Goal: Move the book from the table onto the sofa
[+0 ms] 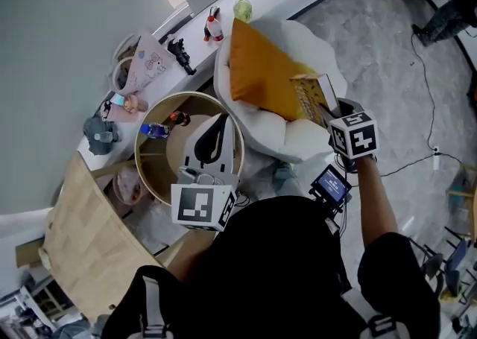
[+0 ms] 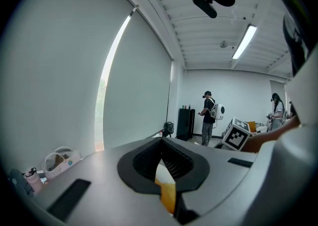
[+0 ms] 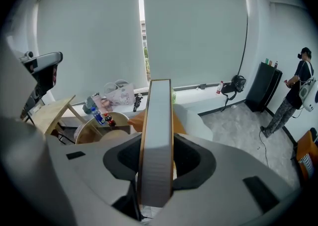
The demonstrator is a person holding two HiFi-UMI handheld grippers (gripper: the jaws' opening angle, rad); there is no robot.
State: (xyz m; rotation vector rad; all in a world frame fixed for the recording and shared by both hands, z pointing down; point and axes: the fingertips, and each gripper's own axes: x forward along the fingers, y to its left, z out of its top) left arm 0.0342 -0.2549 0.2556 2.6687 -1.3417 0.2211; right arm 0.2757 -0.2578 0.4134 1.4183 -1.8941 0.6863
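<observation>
The right gripper (image 1: 335, 115) pinches the book (image 3: 156, 120) edge-on, a pad pressed on each cover. The book is off the round surface (image 1: 173, 153) and over the white sofa (image 1: 298, 136), just beside the orange cushion (image 1: 261, 69); whether it touches either cannot be told. The left gripper (image 2: 162, 150) has its jaws pressed together on nothing and hangs above the round surface.

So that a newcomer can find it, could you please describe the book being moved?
Find the white sofa beside the round table. Beside its orange cushion, the book is clamped in the right gripper; it alone has a patterned yellow cover.
</observation>
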